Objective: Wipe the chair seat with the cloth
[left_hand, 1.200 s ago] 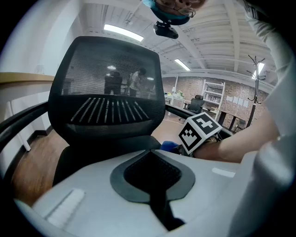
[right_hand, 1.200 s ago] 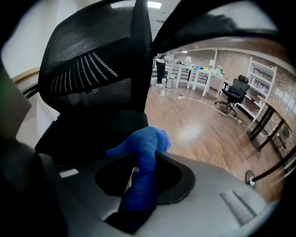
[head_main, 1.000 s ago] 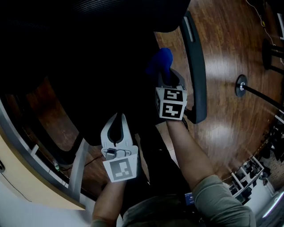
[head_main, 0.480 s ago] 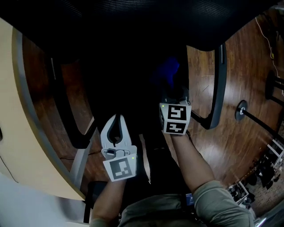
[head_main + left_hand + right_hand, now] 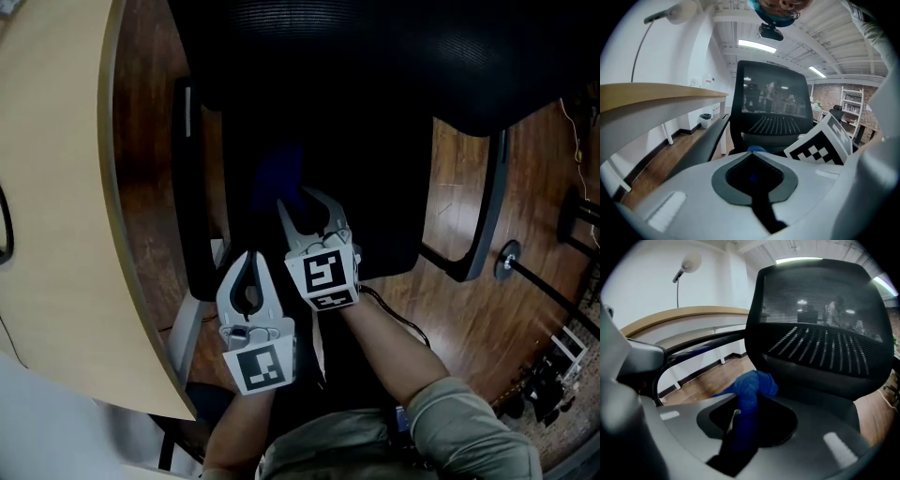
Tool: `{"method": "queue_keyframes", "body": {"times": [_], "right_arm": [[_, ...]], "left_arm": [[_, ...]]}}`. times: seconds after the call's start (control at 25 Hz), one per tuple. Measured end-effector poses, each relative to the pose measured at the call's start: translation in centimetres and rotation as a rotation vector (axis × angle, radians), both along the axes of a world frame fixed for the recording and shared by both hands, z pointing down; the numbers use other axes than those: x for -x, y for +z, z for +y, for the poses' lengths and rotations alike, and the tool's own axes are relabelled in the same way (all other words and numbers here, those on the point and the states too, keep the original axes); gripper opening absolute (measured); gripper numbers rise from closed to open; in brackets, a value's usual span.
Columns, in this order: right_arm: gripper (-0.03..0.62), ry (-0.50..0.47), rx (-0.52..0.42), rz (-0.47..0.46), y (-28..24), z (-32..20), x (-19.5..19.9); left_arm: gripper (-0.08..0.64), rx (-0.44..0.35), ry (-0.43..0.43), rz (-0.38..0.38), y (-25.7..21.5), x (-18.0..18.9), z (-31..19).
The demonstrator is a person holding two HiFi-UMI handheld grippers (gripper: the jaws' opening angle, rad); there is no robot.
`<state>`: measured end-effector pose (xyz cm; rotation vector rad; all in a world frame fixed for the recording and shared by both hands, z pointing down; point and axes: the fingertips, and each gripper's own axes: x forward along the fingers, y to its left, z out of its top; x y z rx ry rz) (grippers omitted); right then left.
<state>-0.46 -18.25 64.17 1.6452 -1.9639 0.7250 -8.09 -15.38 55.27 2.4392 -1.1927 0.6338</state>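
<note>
The black chair seat (image 5: pixel 375 216) fills the middle of the head view, with its mesh backrest (image 5: pixel 394 56) above. My right gripper (image 5: pixel 302 202) is over the seat's left part, shut on a bunched blue cloth (image 5: pixel 279 173) that sticks out past its tips. In the right gripper view the cloth (image 5: pixel 754 383) is pinched between the jaws, in front of the backrest (image 5: pixel 825 324). My left gripper (image 5: pixel 251 258) hangs at the seat's near left corner, shut and empty. In the left gripper view its tips (image 5: pixel 752 155) meet below the backrest (image 5: pixel 771 103).
A pale wooden desk (image 5: pixel 56 187) curves along the left, close to the chair's left armrest (image 5: pixel 187 187). The right armrest (image 5: pixel 483 206) stands over the wood floor. A stand's round base (image 5: pixel 511 258) and cluttered shelving (image 5: pixel 553 375) lie to the right.
My right gripper has carried the blue cloth from beside the right armrest leftward across the seat. The left gripper has shifted with it, still shut. The desk has come into view at left.
</note>
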Motion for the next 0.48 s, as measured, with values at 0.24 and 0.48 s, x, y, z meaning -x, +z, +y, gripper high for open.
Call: {"method": "queue_keyframes", "body": {"times": [0.24,0.48], "right_arm": [[0.100,-0.020,0.013,-0.070,1.7,0.2,2.8],[0.100,-0.035,0.037,-0.213,4.1,0.1,4.7]], "left_arm": [[0.005,-0.037,0.039,0.026,0.8,-1.0,-1.8],[0.005,-0.035,0.097,-0.012,2.7,-1.2,-1.7]]}}
